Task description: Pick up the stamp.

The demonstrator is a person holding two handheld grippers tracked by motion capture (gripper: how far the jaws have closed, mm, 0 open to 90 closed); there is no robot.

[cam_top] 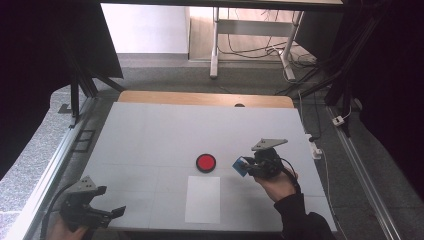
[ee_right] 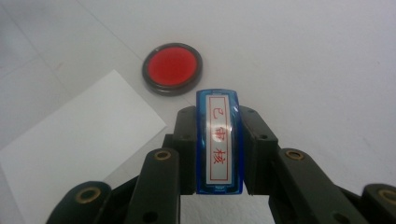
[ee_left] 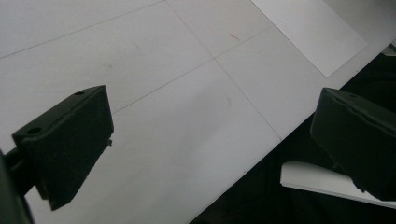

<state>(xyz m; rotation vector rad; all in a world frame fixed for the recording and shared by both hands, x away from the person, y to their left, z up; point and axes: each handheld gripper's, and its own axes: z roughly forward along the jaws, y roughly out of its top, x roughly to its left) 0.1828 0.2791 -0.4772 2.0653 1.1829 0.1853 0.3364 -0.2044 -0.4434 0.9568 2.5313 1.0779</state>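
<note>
The right gripper [ee_right: 218,149] clamps a blue stamp [ee_right: 218,140] between its jaws above the counter [cam_top: 150,135]. Just ahead of it lies a red ink pad [ee_right: 172,69], with a white paper sheet [ee_right: 74,140] beside. The left gripper [ee_left: 210,140] hangs spread wide at the counter's near edge.

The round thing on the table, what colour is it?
Red round pad with a dark rim, clearest in the right gripper view.
</note>
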